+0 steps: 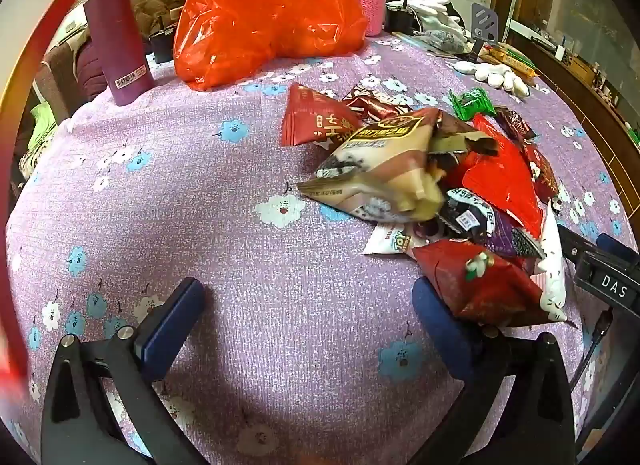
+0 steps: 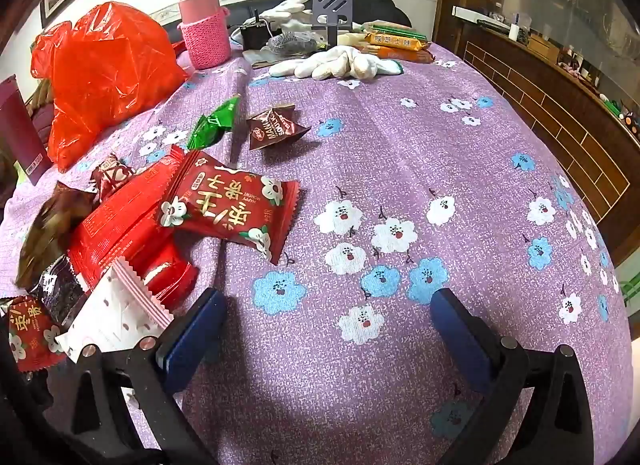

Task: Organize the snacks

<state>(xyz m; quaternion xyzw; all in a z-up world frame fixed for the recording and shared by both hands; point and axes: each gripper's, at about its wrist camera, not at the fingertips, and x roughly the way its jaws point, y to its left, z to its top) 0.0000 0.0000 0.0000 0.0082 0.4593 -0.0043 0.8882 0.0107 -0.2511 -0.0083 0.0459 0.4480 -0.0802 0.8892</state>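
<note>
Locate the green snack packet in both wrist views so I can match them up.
Left wrist: green snack packet sits right of centre, at the far edge of the snack pile.
Right wrist: green snack packet lies left of centre, beside a small dark brown packet.
Shared landmark: the orange plastic bag at the table's far side.

We see a purple tablecloth with blue-and-white flowers — red snack packets, one green packet — beyond blue fingertips.

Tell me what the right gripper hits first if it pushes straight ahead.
Probably only the flowered tablecloth: the open right gripper points down at bare cloth. The red snack packet lies left of that line, though depth is uncertain.
</note>
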